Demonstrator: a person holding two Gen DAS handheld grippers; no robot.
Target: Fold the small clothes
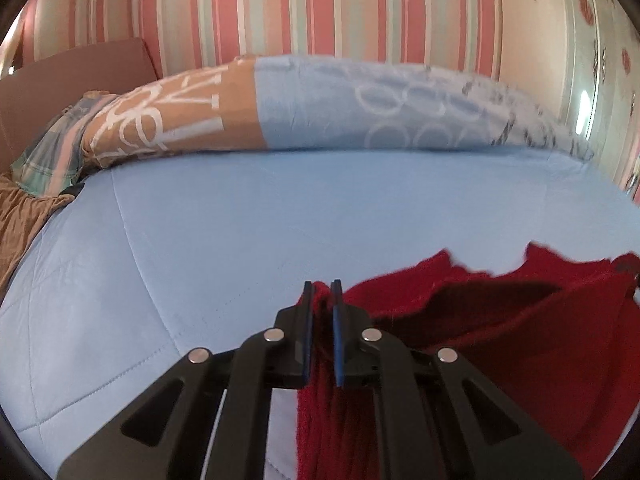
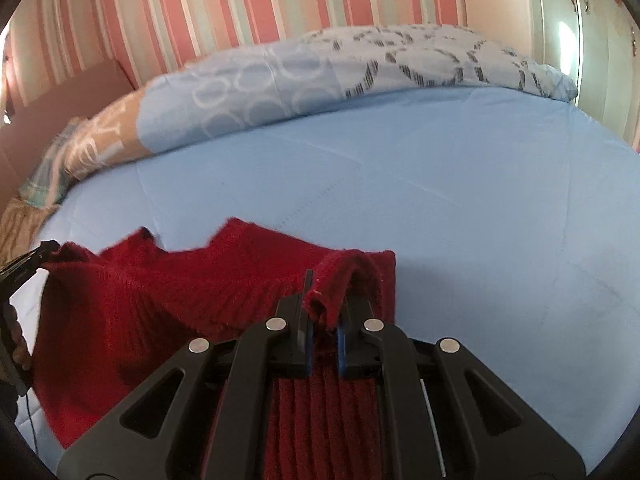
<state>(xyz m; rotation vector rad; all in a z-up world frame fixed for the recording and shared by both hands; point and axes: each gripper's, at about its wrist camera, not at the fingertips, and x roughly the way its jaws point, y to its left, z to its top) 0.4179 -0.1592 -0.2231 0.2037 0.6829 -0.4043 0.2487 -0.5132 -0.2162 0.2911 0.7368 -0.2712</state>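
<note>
A red knitted garment (image 1: pixel 500 320) hangs between both grippers above the light blue bedsheet (image 1: pixel 240 220). My left gripper (image 1: pixel 322 292) is shut on the garment's left edge, which bunches between the blue pads and hangs down below them. In the right wrist view the red garment (image 2: pixel 160 300) spreads to the left. My right gripper (image 2: pixel 326 292) is shut on its right edge, and a fold of knit curls over the fingertips. The left gripper (image 2: pixel 28 258) shows at the far left, holding the other corner.
The bedsheet (image 2: pixel 480 200) covers a wide bed. A patterned blue and brown duvet (image 1: pixel 320 108) lies rolled along the far side, also seen in the right wrist view (image 2: pixel 320 68). A striped pink wall (image 1: pixel 280 8) stands behind. A white wardrobe (image 2: pixel 580 20) is at the right.
</note>
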